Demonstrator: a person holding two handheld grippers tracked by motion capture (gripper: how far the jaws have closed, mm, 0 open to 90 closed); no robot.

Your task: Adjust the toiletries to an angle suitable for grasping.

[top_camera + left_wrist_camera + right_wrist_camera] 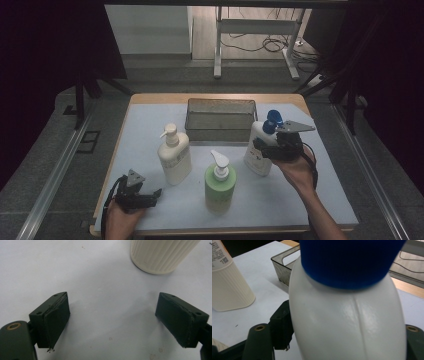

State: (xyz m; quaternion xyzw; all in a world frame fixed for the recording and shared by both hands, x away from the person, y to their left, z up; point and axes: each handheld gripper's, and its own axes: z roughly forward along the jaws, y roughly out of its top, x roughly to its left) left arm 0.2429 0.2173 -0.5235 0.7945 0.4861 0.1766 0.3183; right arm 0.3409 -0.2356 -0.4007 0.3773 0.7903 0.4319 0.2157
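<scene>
The right gripper (276, 146) clamps the white plastic bottle with the blue cap (260, 145), just in front of the grey mesh basket (220, 106). Its smooth curved sides could slip from the 2 jaws. The left gripper (141, 198) rests wide open

High view: fixed above the near edge, facing forward and down over the whole table (150, 115). Left gripper view: low, close to the surface, cream bottle (160, 255) base at 1 o'clock. Right gripper view: pressed near the blue-capped bottle (347, 315). All three share the cream bottle.
</scene>
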